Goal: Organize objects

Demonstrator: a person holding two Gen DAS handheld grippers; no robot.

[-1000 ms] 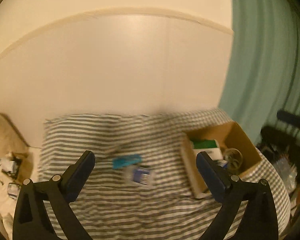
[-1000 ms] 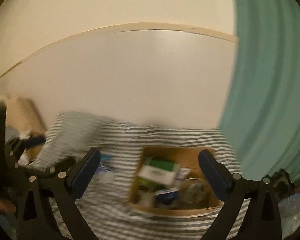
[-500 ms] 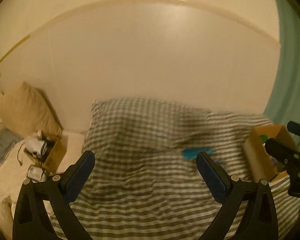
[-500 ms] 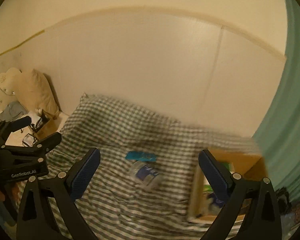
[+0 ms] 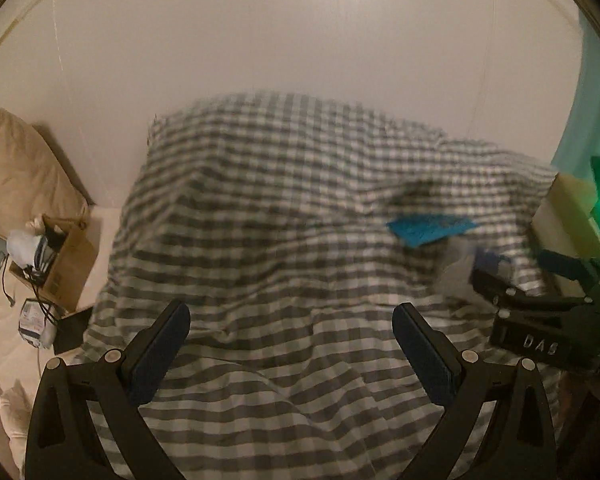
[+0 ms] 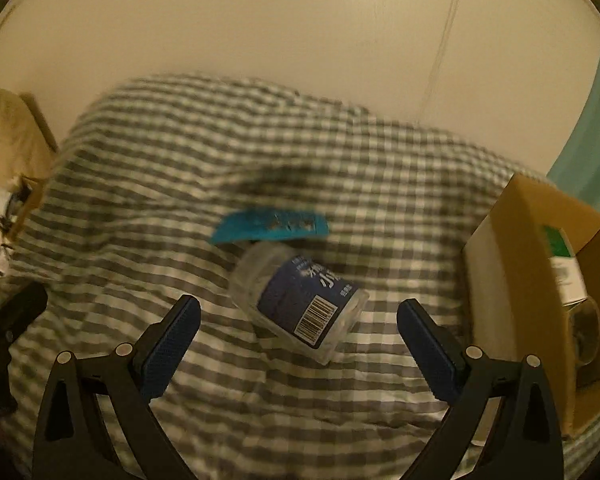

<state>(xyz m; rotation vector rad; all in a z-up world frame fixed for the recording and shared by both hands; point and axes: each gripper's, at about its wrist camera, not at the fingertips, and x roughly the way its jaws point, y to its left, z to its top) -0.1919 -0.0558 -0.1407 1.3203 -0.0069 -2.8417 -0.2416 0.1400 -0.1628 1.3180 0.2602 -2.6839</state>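
Note:
A clear plastic bottle (image 6: 298, 300) with a dark blue label lies on its side on the checked bedspread (image 6: 180, 184). A flat bright blue packet (image 6: 270, 226) lies just behind it. My right gripper (image 6: 298, 336) is open and empty, its jaws either side of the bottle, a little short of it. My left gripper (image 5: 290, 340) is open and empty over bare bedspread. In the left wrist view the blue packet (image 5: 430, 228) is at the right, and the right gripper's body (image 5: 540, 320) hides most of the bottle.
An open cardboard box (image 6: 540, 280) holding a green-and-white carton and a glass jar stands at the right. A second small cardboard box (image 5: 56, 264) with cables and clutter sits at the left by a tan pillow (image 5: 20, 168). A teal curtain (image 6: 588, 128) hangs at the right.
Both grippers swung left and down toward the bed. The bottle went from the far right to between my right gripper's open jaws. The left gripper's view turned from the box to bare bedspread.

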